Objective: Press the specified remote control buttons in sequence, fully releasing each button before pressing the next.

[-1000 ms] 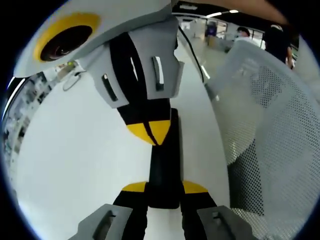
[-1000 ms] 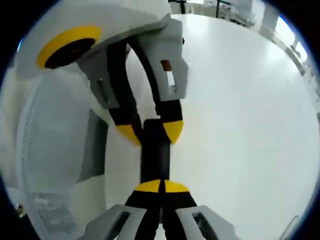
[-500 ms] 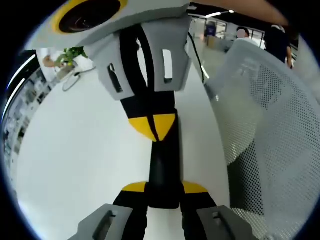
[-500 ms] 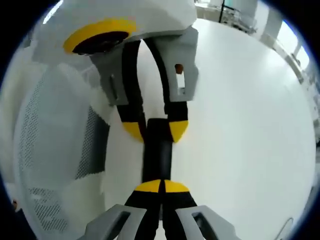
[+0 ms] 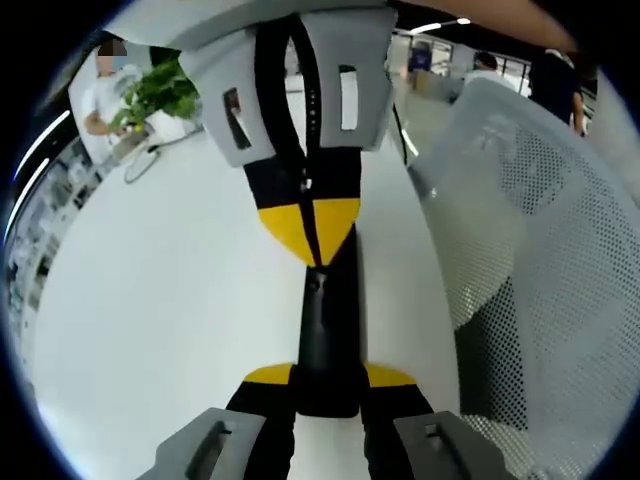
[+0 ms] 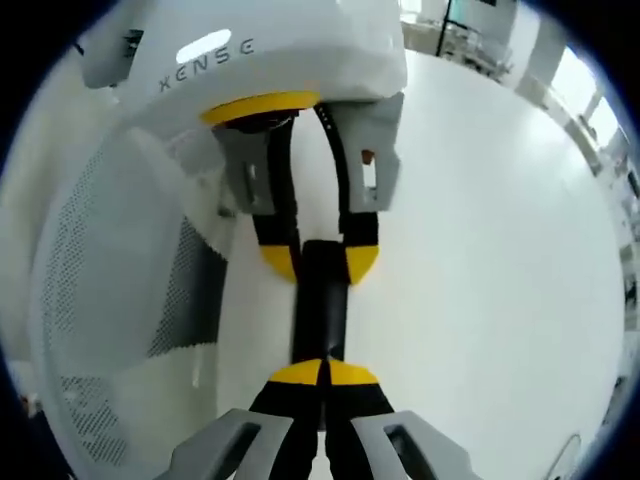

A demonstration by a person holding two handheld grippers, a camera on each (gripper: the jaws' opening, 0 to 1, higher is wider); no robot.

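Note:
A slim black remote [image 5: 327, 330] lies lengthwise over the white table, and my left gripper [image 5: 327, 378] is shut on its near end between yellow tips. In the left gripper view my right gripper [image 5: 312, 238] comes down from the top, shut, with its joined yellow tips on the remote's upper face. In the right gripper view my right gripper [image 6: 322, 373] is shut with its tips resting on the remote [image 6: 320, 310]. Beyond it, the left gripper [image 6: 320, 262] clamps the remote's far end. The buttons are hidden.
A white mesh chair back [image 5: 540, 250] stands close beside the remote and appears again in the right gripper view [image 6: 110, 300]. The white table [image 5: 150, 300] stretches wide on the other side. A potted plant [image 5: 165, 90] and a person sit at the far edge.
The right gripper has tilted more upright, and its tips have slid a little farther along the remote. The left gripper and the remote have stayed still.

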